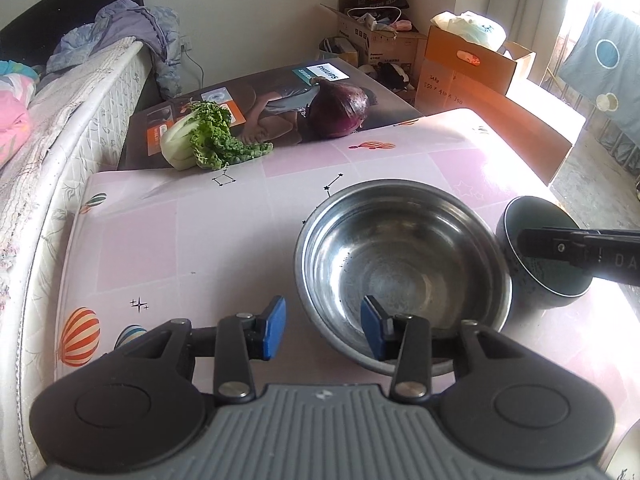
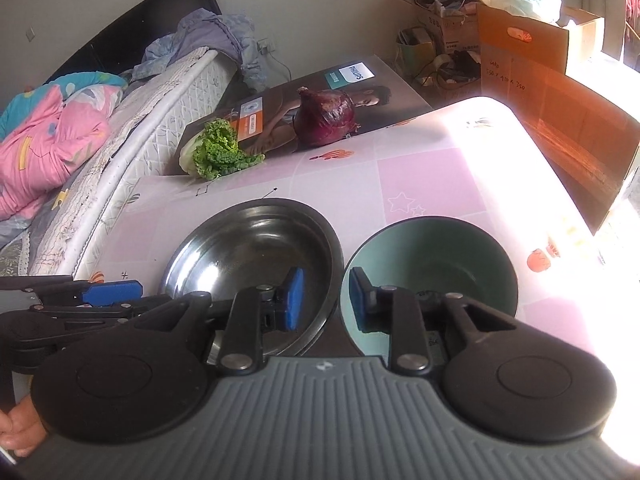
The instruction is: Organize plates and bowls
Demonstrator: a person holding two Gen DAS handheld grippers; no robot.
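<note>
A steel bowl [image 1: 402,268] stands on the pink patterned table [image 1: 180,232]; it also shows in the right wrist view [image 2: 256,256]. A dark bowl with a green inside [image 2: 432,268] stands just right of it, also in the left wrist view [image 1: 540,264]. My left gripper [image 1: 323,330] is open, its right finger over the steel bowl's near rim, its left finger outside. My right gripper [image 2: 324,300] is open, straddling the gap between the two bowls, right finger inside the green bowl's left rim, left finger over the steel bowl.
A cabbage [image 1: 204,140] and a red onion [image 1: 340,110] lie at the table's far edge on a Philips box [image 1: 280,92]. A bed [image 1: 52,128] runs along the left. Cardboard boxes [image 1: 472,68] stand beyond the far right corner.
</note>
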